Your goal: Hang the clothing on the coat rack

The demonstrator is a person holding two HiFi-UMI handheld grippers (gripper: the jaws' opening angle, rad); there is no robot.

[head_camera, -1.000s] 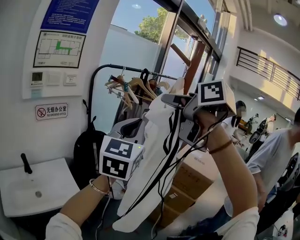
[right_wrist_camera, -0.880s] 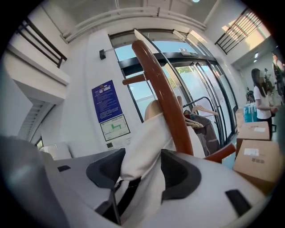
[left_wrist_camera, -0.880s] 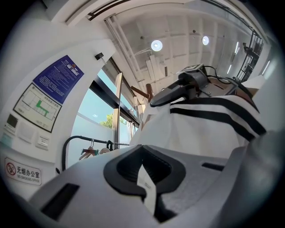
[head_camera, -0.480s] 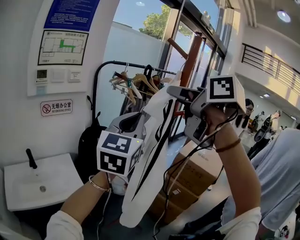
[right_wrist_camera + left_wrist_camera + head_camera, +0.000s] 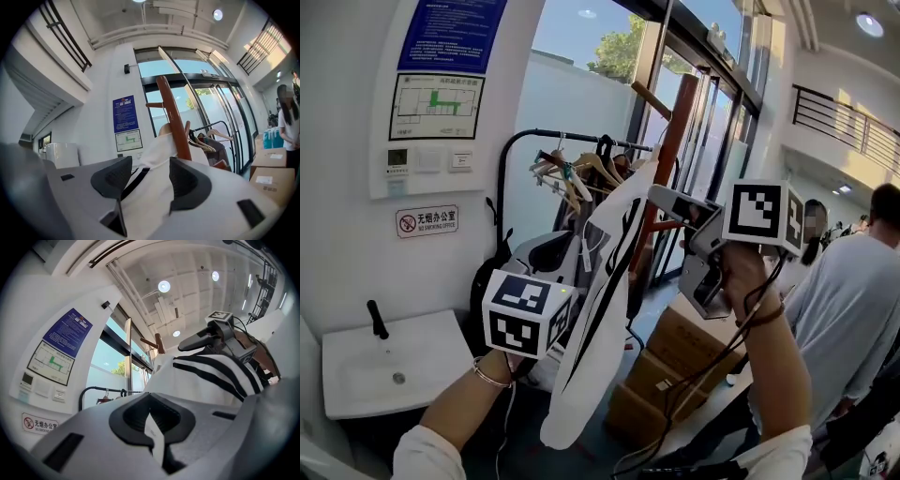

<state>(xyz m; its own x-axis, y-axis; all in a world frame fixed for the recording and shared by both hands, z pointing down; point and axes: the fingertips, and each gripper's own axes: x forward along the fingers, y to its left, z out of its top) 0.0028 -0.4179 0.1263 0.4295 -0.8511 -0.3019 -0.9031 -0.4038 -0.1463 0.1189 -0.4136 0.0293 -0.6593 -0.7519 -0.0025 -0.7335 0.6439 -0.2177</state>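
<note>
A white garment with black stripes hangs between my two grippers in the head view. My left gripper is shut on its lower side; in the left gripper view a fold of white cloth is pinched between the pads, with the striped cloth spread above. My right gripper holds the garment's top up beside the brown wooden coat rack pole. In the right gripper view white cloth fills the gap between the jaws, and the pole with its pegs rises just beyond.
Behind the pole stands a black clothes rail with several wooden hangers. A black backpack hangs below it. A white sink is at lower left, cardboard boxes are stacked at right, and a person in a grey shirt stands there.
Both grippers have carried the garment a little to the right and up toward the wooden pole. The garment hangs straighter. The person at right has moved further into view.
</note>
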